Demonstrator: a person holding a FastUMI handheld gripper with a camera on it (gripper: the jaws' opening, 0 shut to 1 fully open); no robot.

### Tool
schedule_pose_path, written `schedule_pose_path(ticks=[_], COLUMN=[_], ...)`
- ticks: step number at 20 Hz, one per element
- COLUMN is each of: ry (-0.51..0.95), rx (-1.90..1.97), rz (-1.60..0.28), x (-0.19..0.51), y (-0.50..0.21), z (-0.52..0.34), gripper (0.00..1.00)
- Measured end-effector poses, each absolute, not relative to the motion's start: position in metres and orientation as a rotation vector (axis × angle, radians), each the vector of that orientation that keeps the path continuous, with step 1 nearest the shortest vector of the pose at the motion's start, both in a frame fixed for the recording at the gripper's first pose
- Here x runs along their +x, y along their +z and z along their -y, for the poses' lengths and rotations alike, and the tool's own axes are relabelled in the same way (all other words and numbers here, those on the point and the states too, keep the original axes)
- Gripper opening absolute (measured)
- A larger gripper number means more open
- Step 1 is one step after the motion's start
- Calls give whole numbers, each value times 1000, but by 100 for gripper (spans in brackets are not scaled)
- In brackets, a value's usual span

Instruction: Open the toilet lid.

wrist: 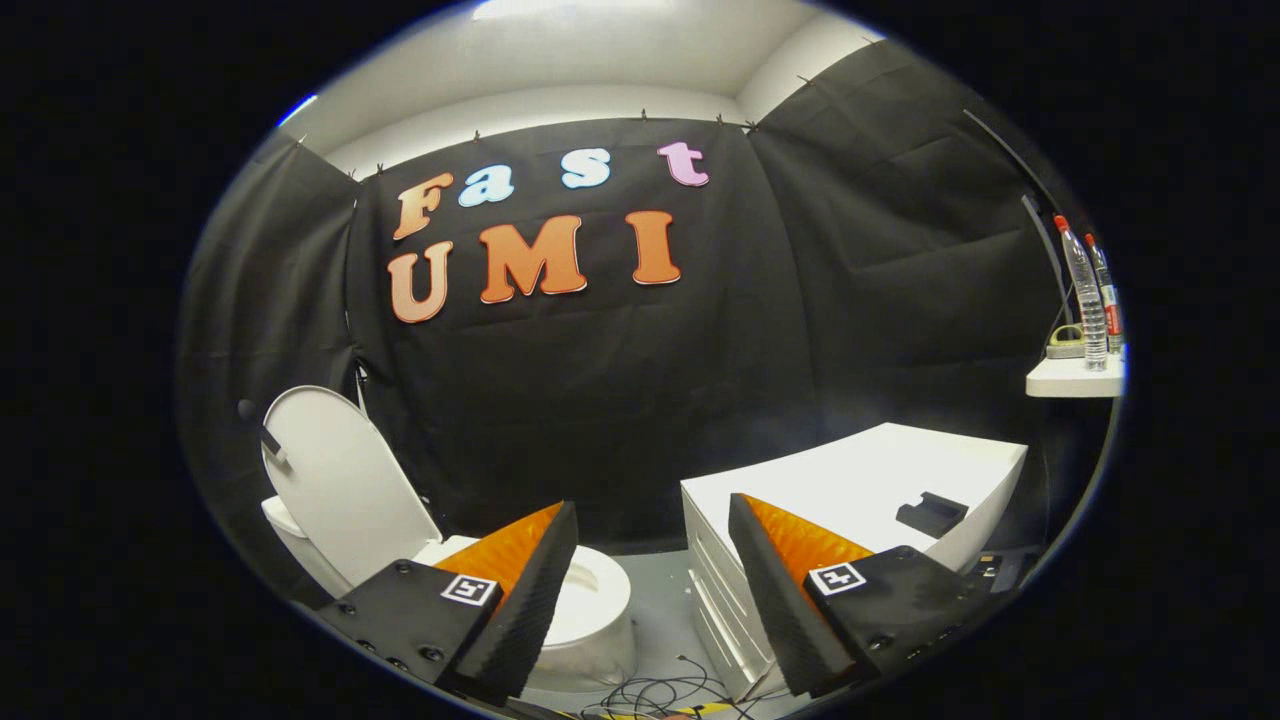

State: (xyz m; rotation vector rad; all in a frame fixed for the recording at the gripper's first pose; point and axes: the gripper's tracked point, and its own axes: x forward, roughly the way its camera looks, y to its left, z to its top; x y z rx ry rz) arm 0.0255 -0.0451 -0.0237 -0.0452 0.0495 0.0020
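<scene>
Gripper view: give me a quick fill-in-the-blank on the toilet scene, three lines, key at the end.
1. The toilet lid stands ____ against the black cloth.
2. The gripper has its fingers ____, with nothing between them.
3. The water bottles stand on a small white ____, beyond the white cabinet.

Missing words: raised; open; shelf

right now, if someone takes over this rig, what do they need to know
Claw: open, fingers spread wide, holding nothing, clear of the toilet.
Toilet lid: already up, standing upright against the back, beyond the left finger.
Toilet bowl: uncovered, partly behind the left finger.
White cabinet: beyond the right finger, with a small black object on top.
Shelf farther right: two bottles.
Cables lie on the floor between toilet and cabinet.
Done: lid is open. Left: nothing apparent.
</scene>
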Motion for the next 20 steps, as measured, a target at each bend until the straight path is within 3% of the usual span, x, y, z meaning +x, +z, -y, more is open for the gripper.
schedule_pose_path(ticks=[7, 11, 20], ry=[37, -8, -107], rx=[-151, -244, -65], rz=[-28, -8, 14], x=[31, 30, 28], y=[-30, -23, -10], z=[28, 37, 78], gripper=[97, 97, 97])
